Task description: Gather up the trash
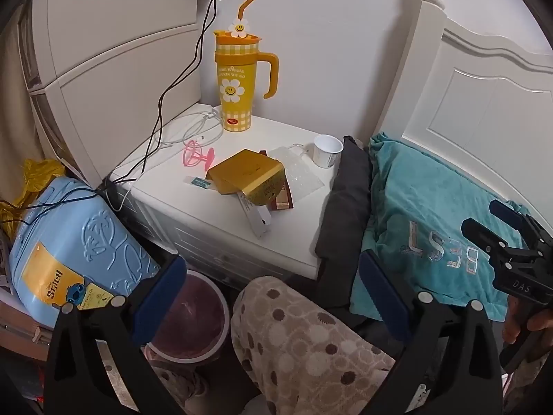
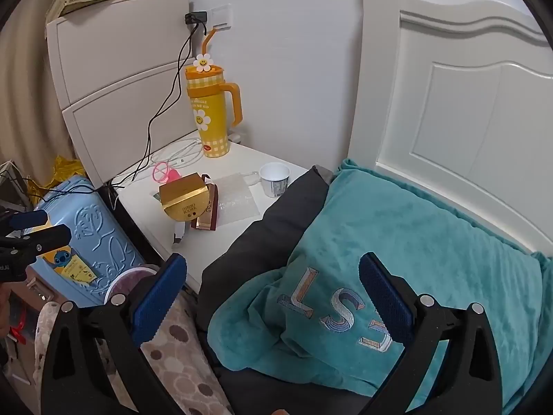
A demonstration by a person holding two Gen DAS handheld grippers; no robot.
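A: Both of mine are released, nothing in them: my left gripper hangs over my knee and the bin, my right gripper over the teal pillow

B: Where's the trash?

A: On the white nightstand, far from both grippers. One gold box lies on one brown packet and one white strip; one bubble-wrap sheet sits just right of them, one white paper cup at the far right, one small teal wrapper to the left. The bin stands on the floor below the near edge

B: What could go wrong?

A: I judge the heap is the trouble: grabbing the box could drag the packet and strip off the near edge. Reaching far, I could snag one of the two black cables or the coiled white one, or knock the one yellow tumbler. The one pink plastic piece may not be trash at all
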